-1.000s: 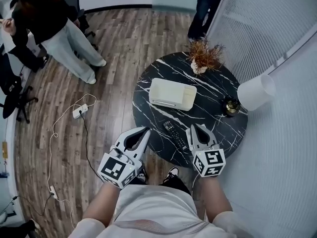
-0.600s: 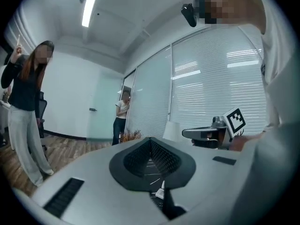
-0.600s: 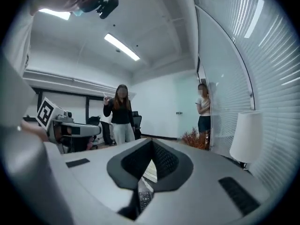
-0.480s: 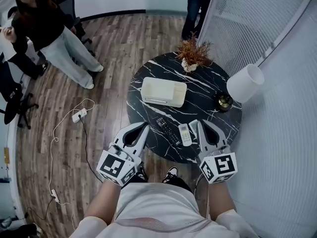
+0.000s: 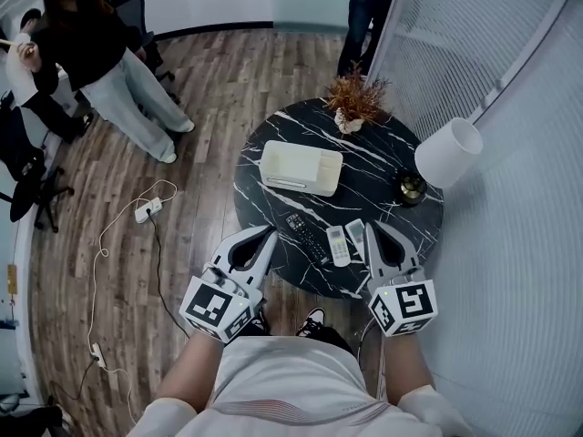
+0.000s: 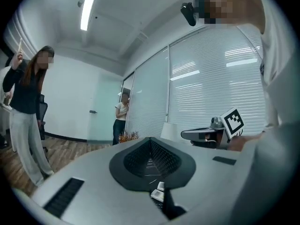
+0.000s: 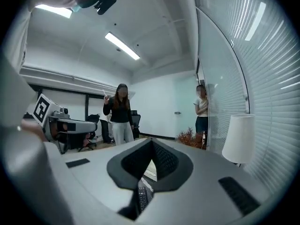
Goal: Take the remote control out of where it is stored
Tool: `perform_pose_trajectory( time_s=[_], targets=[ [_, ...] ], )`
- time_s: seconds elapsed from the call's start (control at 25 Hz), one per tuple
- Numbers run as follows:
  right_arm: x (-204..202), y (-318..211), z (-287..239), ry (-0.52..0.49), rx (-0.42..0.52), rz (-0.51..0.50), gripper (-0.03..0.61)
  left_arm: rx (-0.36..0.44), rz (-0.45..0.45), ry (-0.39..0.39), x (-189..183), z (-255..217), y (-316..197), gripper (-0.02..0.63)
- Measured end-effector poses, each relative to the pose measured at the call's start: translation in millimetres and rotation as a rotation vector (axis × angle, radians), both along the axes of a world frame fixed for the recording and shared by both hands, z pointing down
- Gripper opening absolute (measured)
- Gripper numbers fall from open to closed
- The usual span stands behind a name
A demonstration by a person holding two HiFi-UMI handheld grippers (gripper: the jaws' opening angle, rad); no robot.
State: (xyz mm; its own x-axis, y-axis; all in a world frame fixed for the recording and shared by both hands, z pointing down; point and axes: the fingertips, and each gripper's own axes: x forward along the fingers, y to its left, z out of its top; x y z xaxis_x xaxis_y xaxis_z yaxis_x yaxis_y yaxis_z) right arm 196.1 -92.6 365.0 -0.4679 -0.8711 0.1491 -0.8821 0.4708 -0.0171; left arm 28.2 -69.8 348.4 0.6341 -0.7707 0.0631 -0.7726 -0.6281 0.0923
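Both claws are clenched and they hold nothing. The left gripper hovers at the near left edge of the round black table, and the right gripper is over its near right part. Between them a black remote control and a white remote control lie side by side on the table, outside the cream box.

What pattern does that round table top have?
The round table is black with thin white marble-like veins. The head view shows it best.
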Motion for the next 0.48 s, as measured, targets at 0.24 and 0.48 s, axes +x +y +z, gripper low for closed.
perform_pose_trajectory(
  time_s=[0.24,0.48],
  targets=[
    [2.5,0.4,-5.3,0.007,0.011,0.003,0.012,0.013,0.001,-0.002,1.4,-4.6,2.7,0.008],
    [-0.3,2.1,-2.0,0.015,0.006,0.004,0.012,0.014,0.006,-0.005,0.6,-3.0,3.7,0.009]
  ],
)
